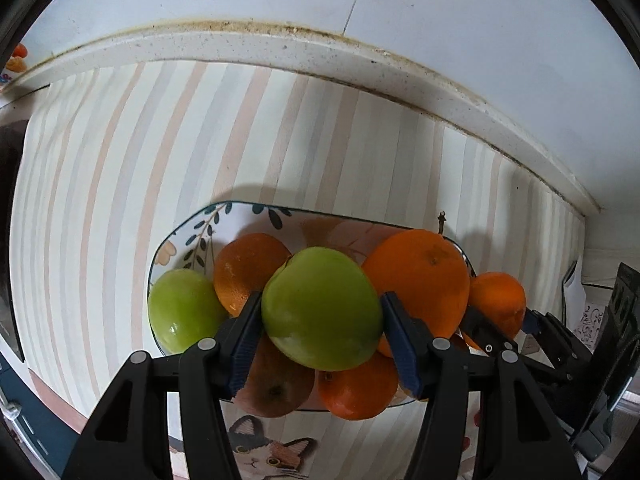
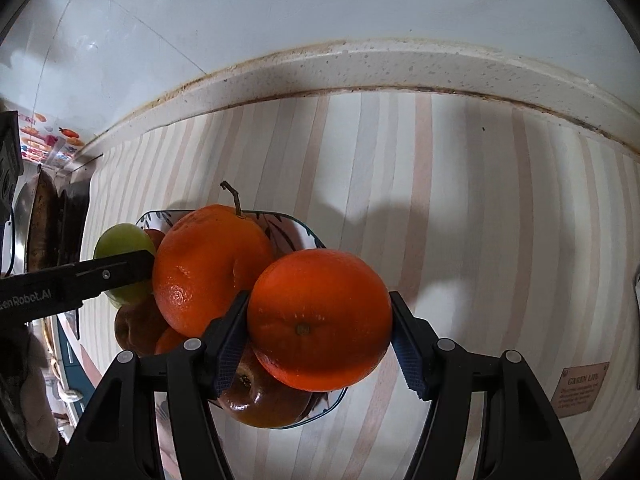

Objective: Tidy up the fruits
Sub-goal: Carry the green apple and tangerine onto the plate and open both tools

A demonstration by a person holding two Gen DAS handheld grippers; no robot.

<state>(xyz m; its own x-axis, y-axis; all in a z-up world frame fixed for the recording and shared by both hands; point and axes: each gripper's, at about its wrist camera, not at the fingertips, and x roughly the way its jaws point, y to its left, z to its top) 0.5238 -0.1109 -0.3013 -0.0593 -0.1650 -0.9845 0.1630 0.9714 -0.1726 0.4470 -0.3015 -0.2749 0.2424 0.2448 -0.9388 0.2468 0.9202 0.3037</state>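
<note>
Gripping a green apple (image 1: 322, 308) between its blue-padded fingers (image 1: 402, 340), the left gripper (image 1: 320, 320) holds the fruit over the near part of a floral plate (image 1: 256, 216) heaped with fruit. Under the apple lie a brownish-red apple (image 1: 276, 384) and a small orange (image 1: 356, 392) at the plate's near rim. A second green apple (image 1: 182, 310) sits at the plate's left end, an orange (image 1: 248, 264) behind it, and a large orange (image 1: 420, 276) toward the right end.

The right gripper (image 2: 320, 320) has its fingers (image 2: 228, 340) pressed on either side of another orange (image 2: 320, 318), held above the plate's right end; in the left wrist view this same fruit shows at the right, just past the rim. Below it in the right wrist view sits a dark red apple (image 2: 264, 400), and a twig-like stem (image 2: 234, 196) rises behind the large orange.

The plate rests on a surface covered with a striped cloth (image 1: 120, 168), nearer its front edge than its back. A cat picture (image 1: 272, 448) is printed on the cloth at the near edge. Beyond the cloth runs a speckled, stained back ledge (image 1: 280, 46) and then a white wall (image 1: 440, 8).
</note>
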